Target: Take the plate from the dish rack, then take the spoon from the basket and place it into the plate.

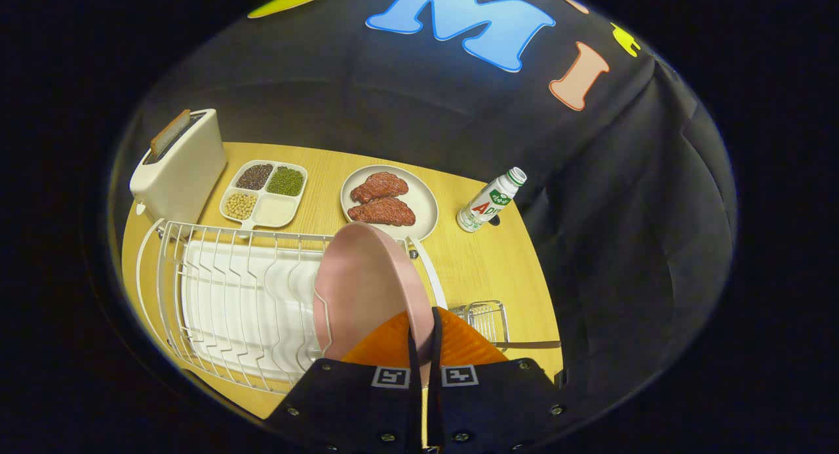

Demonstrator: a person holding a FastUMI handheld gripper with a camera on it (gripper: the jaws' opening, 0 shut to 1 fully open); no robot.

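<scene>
A pink plate (364,287) stands on edge at the right end of the white wire dish rack (229,297). My gripper (423,339) is shut on the plate's near rim, one finger on each face. A small wire basket (488,320) is fixed to the rack's right side, just right of my fingers. A spoon handle (527,344) sticks out of it to the right; its bowl is hidden.
Beyond the rack on the wooden table (498,270) are a white toaster (180,166) with a slice in it, a four-part tray of beans and grains (265,192), a pan with two pieces of meat (390,202), and a tilted small bottle (491,200).
</scene>
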